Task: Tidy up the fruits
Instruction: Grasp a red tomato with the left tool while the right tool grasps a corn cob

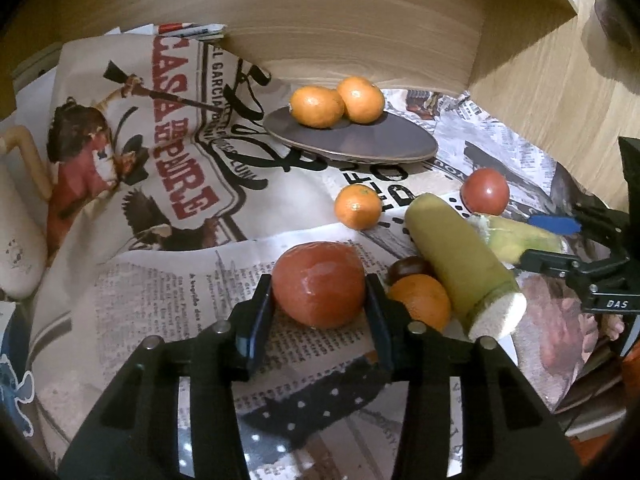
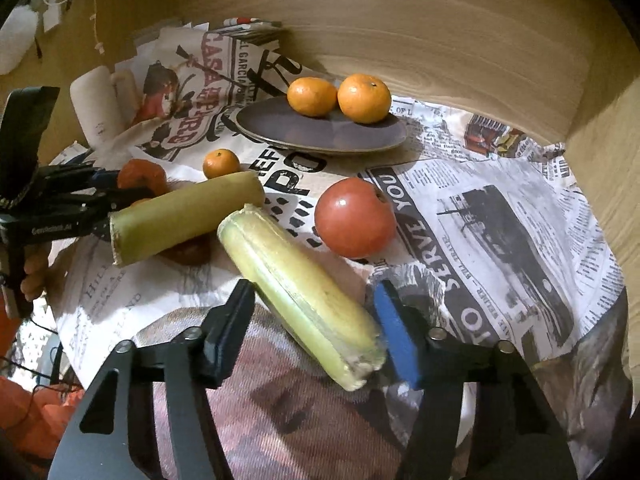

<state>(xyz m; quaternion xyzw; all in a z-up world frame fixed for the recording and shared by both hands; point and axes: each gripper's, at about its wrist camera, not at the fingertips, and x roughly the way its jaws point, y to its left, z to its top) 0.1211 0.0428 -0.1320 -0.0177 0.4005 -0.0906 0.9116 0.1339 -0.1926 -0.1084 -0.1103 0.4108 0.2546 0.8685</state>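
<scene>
The left gripper (image 1: 319,295) has its fingers (image 1: 256,312) closed against both sides of a large reddish fruit (image 1: 319,284), which sits low over the newspaper-print cloth (image 1: 168,280) covering the desk; just to its right lie a small orange (image 1: 420,300), a dark chestnut-like thing (image 1: 406,269) and a pale green stalk piece (image 1: 460,260) leaning across them; beyond, a lone mandarin (image 1: 357,206) rests on the cloth, and a dark plate (image 1: 352,140) near the wooden back wall (image 1: 360,40) carries two mandarins (image 1: 336,105) touching each other; a red tomato (image 2: 355,217) lies apart from the plate, near the middle of the cloth; the right gripper (image 2: 316,328) has its fingers (image 2: 394,336) spread wide, one on either side of a yellow-green husked cob (image 2: 300,292) that lies slantwise between them, whether touched by the blue pad I cannot tell; a cream jug (image 1: 18,232) stands at the left edge.
</scene>
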